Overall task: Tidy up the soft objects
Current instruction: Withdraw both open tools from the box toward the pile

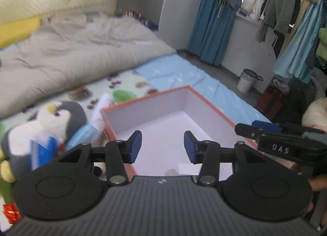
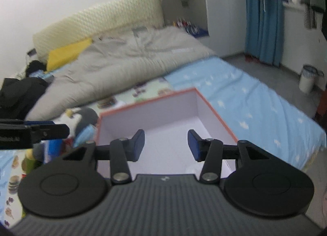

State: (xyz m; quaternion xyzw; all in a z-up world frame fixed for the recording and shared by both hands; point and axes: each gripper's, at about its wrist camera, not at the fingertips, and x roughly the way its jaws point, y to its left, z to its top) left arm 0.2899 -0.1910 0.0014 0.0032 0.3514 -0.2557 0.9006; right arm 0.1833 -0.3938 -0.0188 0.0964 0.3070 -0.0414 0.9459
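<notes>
Fingers on both units stand apart with nothing between them: the left gripper [image 1: 162,147] and the right gripper [image 2: 166,145] both hover over the open box [image 1: 206,101], which sits on the bed [image 1: 179,76]. The box interior appears almost empty; something pale lies near its front wall, partly hidden. The penguin plush [image 1: 59,119] rests just beside the box's left wall, among other small items too blurred to identify. For the next pick, aim the left gripper at the plush's body, close on a thick fold, lift clear of the wall, then release well inside the box.
</notes>
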